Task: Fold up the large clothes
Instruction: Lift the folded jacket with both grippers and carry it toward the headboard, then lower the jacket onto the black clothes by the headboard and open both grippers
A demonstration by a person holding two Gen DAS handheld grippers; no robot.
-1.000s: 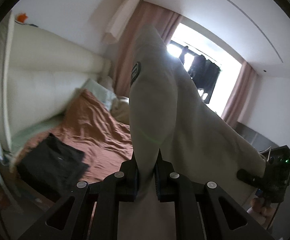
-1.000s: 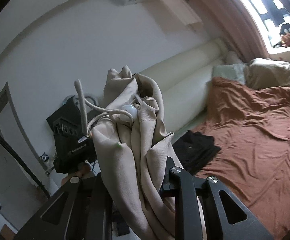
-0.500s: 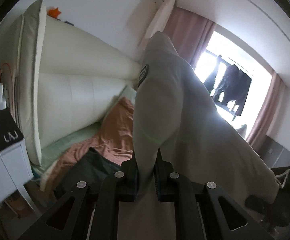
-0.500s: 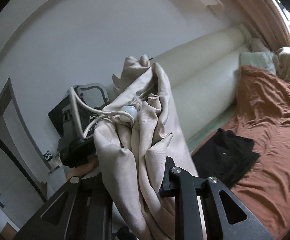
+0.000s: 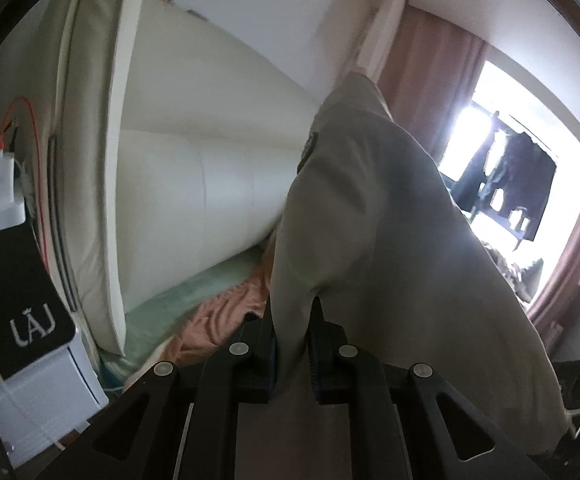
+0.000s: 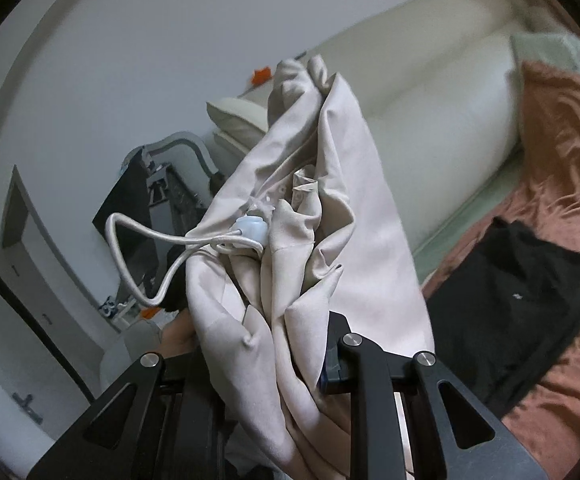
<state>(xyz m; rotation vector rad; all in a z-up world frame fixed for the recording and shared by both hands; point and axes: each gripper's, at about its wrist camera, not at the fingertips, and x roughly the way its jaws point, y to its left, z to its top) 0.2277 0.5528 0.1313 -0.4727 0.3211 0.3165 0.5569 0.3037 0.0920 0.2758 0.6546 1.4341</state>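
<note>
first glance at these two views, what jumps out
A beige garment fills the middle of both views, pinched in the left claw and bunched thick in the right claw, with a white drawcord and toggle looping out. To the right, a folded black garment lies on the rust-brown bedspread.

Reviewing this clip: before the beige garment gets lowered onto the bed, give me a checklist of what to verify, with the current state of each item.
1. Left tool clamped on the beige fabric garment: ok, cloth is pinched between its fingers.
2. Right tool clamped on the garment: ok, though on a thick bunch of folds.
3. Garment spread flat between the tools: not ok, it is crumpled at the right tool.
4. White drawstring with toggle tucked away: not ok, its loop hangs loose.
5. Landing spot on the rust-coloured bedsheet: not ok, the folded black garment lies on part of it.
6. Garment's lower hem off the floor: cannot tell.
</note>
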